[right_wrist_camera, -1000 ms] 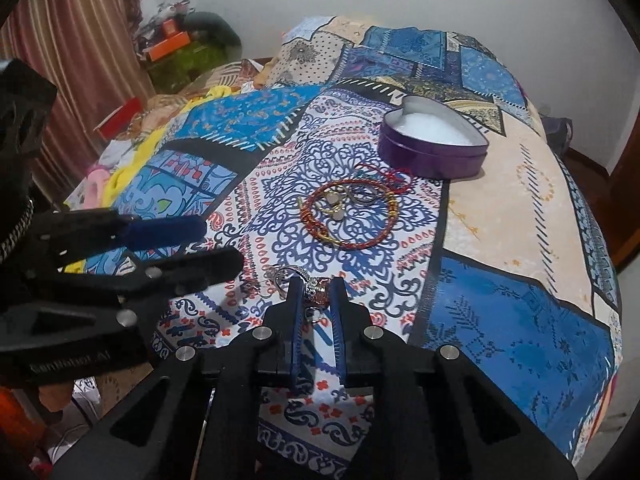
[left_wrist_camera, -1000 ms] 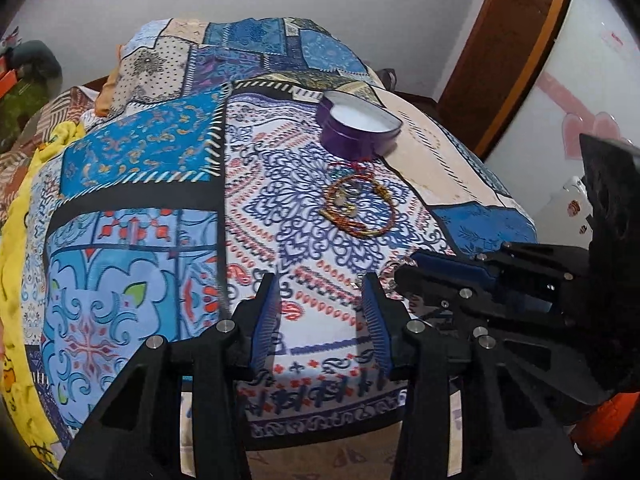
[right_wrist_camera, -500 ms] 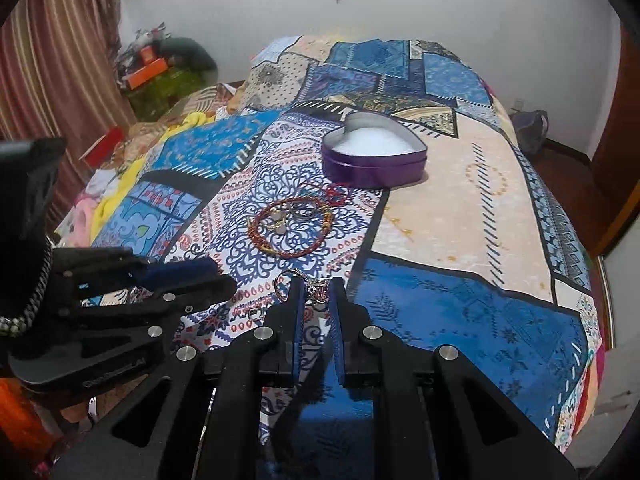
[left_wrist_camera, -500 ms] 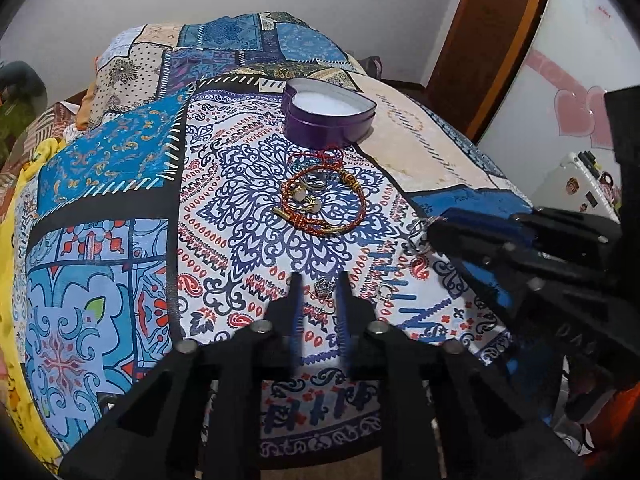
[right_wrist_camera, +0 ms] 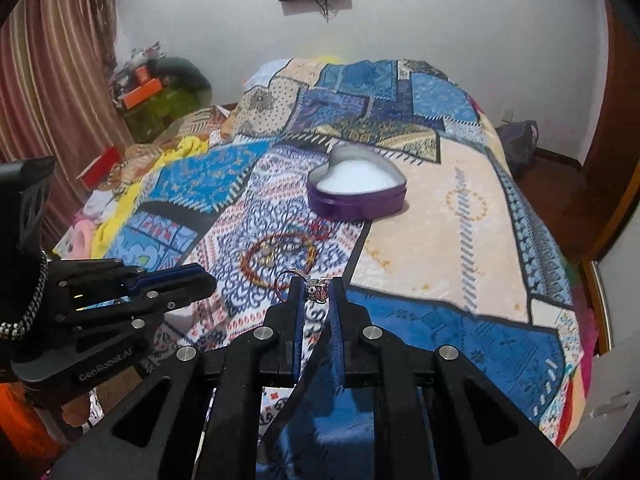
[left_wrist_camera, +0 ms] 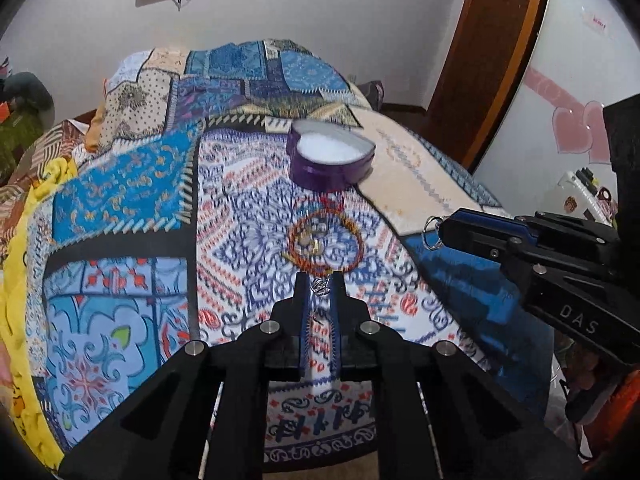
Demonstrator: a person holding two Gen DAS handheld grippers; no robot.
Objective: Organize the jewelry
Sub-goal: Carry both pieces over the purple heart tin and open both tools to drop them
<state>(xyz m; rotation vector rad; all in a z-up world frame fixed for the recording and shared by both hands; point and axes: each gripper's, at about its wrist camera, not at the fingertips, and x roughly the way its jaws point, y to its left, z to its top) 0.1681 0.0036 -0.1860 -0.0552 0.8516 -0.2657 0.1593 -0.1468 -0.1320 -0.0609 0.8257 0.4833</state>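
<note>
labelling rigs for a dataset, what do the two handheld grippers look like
Both are matte black plastic frames with triangular cut-outs, silver round bolt heads and blue ribbed finger pads. The left gripper carries pale "GenRobot.AI" lettering and a black-and-white braided cord. The right gripper shows "DAS" lettering on its side.

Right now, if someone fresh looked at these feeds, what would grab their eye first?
Probably the purple heart-shaped box with its white lining, open in the middle of the patchwork bedspread. Just in front of it lies a red-and-gold bangle ringing some smaller pieces. Then both tongs: the right tongs and the left tongs each pinch a small silvery trinket above the spread.
</note>
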